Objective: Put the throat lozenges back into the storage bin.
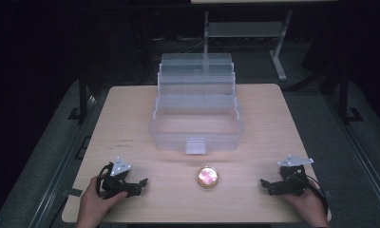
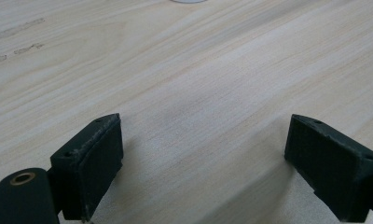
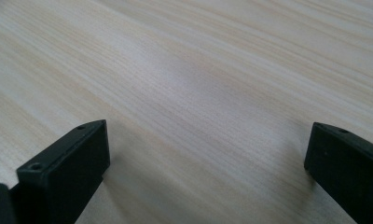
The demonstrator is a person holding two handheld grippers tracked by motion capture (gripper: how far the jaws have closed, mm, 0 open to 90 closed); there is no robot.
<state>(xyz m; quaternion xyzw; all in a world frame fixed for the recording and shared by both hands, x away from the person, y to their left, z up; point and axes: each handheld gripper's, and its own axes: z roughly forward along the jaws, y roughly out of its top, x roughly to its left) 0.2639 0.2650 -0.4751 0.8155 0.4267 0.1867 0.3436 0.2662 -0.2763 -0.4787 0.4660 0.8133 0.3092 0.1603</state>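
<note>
At the near edge of the table point(image 1: 131, 104), the left gripper point(image 1: 138, 184) and the right gripper point(image 1: 268, 184) rest low over the wood, each held in a hand, tips pointing inward toward each other. Both stand with jaws wide apart and nothing but bare wood between them. A small round tin point(image 1: 207, 176) lies between the two grippers, well apart from either. Farther back stands a clear plastic box point(image 1: 196, 111) with stepped trays.

Two black jaws of the left gripper point(image 2: 203, 158) spread wide over bare pale wooden table point(image 2: 198, 84); nothing between.
</note>
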